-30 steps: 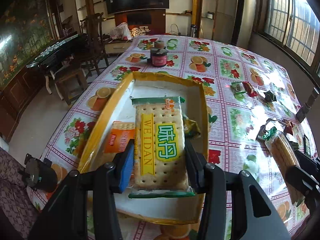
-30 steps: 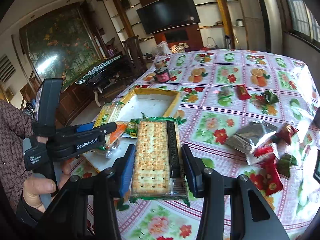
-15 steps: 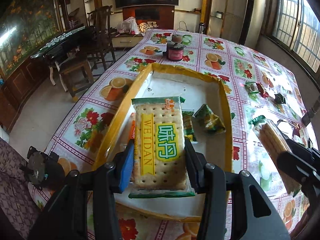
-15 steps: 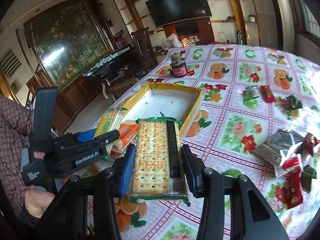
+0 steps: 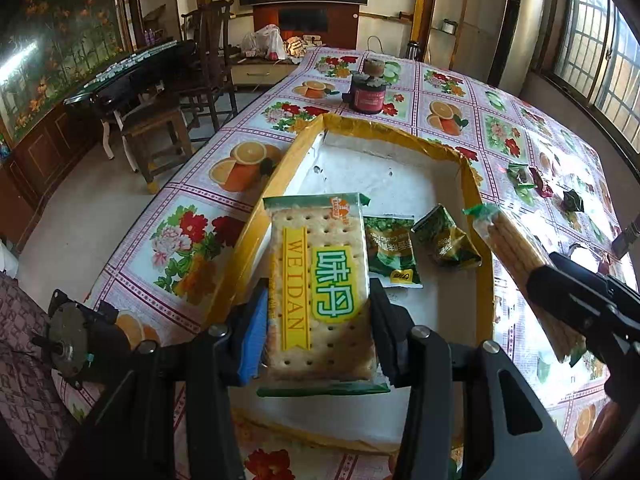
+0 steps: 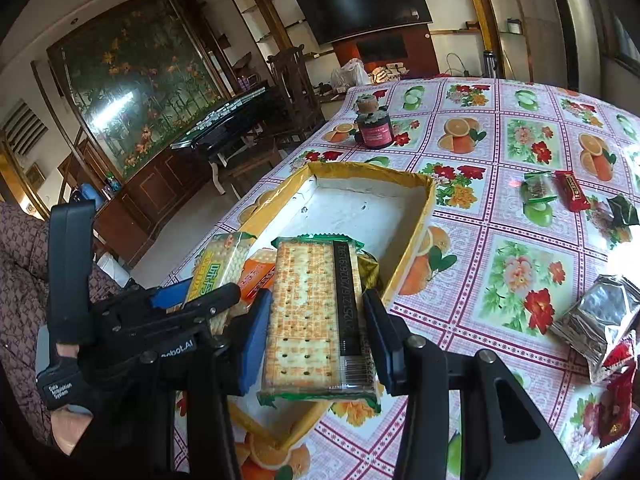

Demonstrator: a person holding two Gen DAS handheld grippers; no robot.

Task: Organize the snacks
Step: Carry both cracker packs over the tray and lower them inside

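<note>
My left gripper [image 5: 316, 320] is shut on a green-edged WEIDAN cracker pack [image 5: 320, 280], held over the near left part of the yellow-rimmed white tray [image 5: 384, 176]. My right gripper [image 6: 316, 332] is shut on a second cracker pack [image 6: 312, 316], back side up, over the tray's near right corner [image 6: 408, 264]. Two small green snack packets [image 5: 392, 252] lie inside the tray. An orange packet [image 6: 256, 276] lies in the tray under the left pack. The right gripper and its pack show at the right of the left wrist view [image 5: 528, 264].
A dark jar with a red label [image 5: 368, 94] stands beyond the tray. Loose snacks lie on the floral tablecloth at the right: green and red packets [image 6: 556, 192], a silver bag [image 6: 596, 320], red wrappers [image 6: 616, 400]. Chairs and a dark table stand left of the table edge.
Both grippers have moved left and nearer the tray, each with its cracker pack. The right pack now hangs over the tray's near corner. The orange packet is now hidden under the left pack.
</note>
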